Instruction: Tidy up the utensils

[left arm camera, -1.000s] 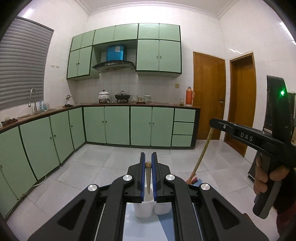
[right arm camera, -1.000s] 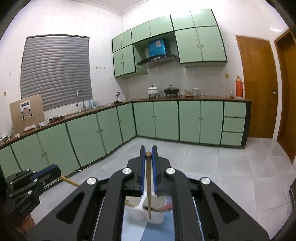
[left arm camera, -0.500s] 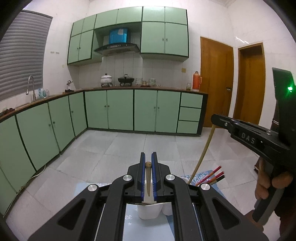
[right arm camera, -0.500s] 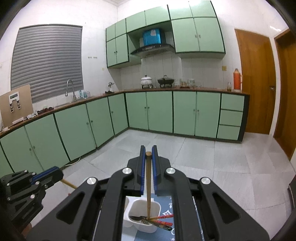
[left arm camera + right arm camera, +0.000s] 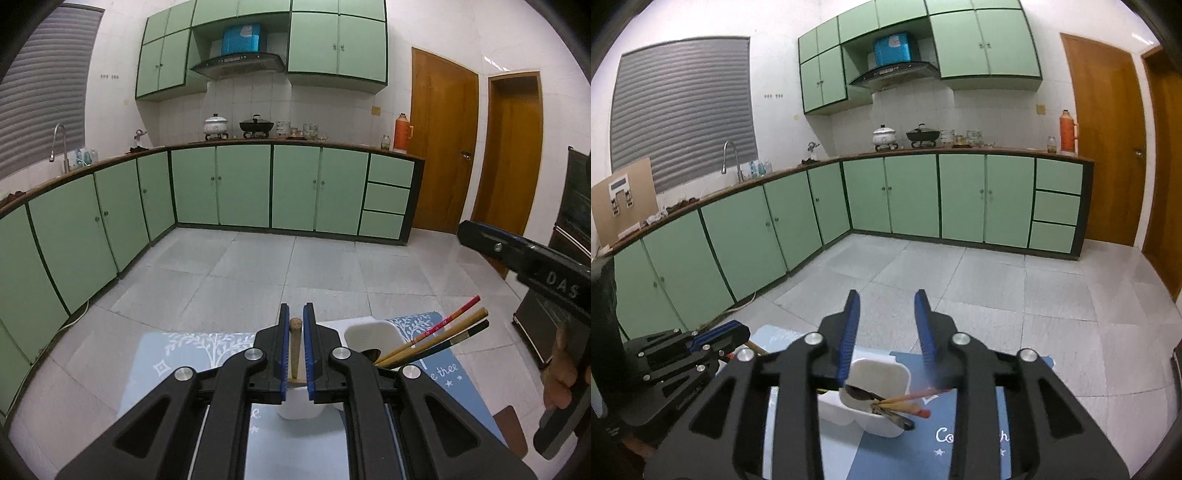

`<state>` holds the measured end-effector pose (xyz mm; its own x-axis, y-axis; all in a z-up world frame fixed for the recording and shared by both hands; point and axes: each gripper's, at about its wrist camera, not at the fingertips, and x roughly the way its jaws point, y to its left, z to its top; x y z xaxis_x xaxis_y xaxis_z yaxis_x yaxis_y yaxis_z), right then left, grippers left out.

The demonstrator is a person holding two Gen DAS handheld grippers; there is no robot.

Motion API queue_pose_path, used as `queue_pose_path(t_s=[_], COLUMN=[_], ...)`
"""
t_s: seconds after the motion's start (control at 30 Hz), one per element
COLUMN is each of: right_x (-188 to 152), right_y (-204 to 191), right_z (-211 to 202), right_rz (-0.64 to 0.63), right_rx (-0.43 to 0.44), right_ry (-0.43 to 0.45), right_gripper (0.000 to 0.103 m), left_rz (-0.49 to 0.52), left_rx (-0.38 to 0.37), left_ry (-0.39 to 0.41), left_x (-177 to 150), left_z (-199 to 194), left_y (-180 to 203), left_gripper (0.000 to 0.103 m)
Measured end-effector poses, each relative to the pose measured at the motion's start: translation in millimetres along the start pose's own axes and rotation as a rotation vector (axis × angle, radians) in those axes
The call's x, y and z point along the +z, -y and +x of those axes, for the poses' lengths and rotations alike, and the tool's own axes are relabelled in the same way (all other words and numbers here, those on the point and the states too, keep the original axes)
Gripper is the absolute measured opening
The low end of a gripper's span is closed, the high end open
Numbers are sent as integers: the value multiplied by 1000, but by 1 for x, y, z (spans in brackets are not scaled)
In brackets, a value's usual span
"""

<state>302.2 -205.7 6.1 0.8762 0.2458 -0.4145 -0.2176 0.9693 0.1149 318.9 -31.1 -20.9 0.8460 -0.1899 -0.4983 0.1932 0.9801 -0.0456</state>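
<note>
Lowering a wooden chopstick [image 5: 294, 345] into the white holder [image 5: 875, 402], the left gripper [image 5: 294, 332] is opening around it; keep it upright over the near compartment. The right gripper [image 5: 886, 325] is parting, empty. At its 6 o'clock, the far compartment is holding chopsticks [image 5: 905, 400] and a dark spoon [image 5: 862, 393].

Right hand-held gripper [image 5: 532, 266] is showing raised "DAS" lettering on its black body in the left wrist view. Blue mat [image 5: 448, 373] is reading "thee" in white near its edge; in the right wrist view it's showing "Co…h", middle letters hidden. Nothing else legible.
</note>
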Motion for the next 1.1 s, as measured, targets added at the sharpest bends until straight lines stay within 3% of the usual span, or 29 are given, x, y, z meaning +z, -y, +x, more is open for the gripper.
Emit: queue_pose_path(t_s=[0.13, 0.3, 0.37, 0.47, 0.87, 1.1], right_x=[-1, -9, -16, -27, -60, -71], right_y=[8, 13, 14, 14, -3, -18], right_z=[-24, -52, -63, -79, -126, -143], right_rz=[35, 59, 66, 82, 71, 37], right_rx=[-18, -47, -66, -76, -19, 14], right_ry=[38, 58, 64, 69, 35, 22], right_gripper=[49, 71, 90, 96, 98, 98], left_rz=[-10, -29, -29, -34, -20, -18], left_rx=[6, 9, 11, 13, 26, 20], left_ry=[19, 49, 56, 64, 85, 98], left_x=[2, -3, -6, -14, -36, -44], left_z=[-13, -40, -49, -65, -115, -136], left_y=[-1, -1, -1, 0, 9, 14], left_gripper=[23, 47, 57, 66, 89, 93])
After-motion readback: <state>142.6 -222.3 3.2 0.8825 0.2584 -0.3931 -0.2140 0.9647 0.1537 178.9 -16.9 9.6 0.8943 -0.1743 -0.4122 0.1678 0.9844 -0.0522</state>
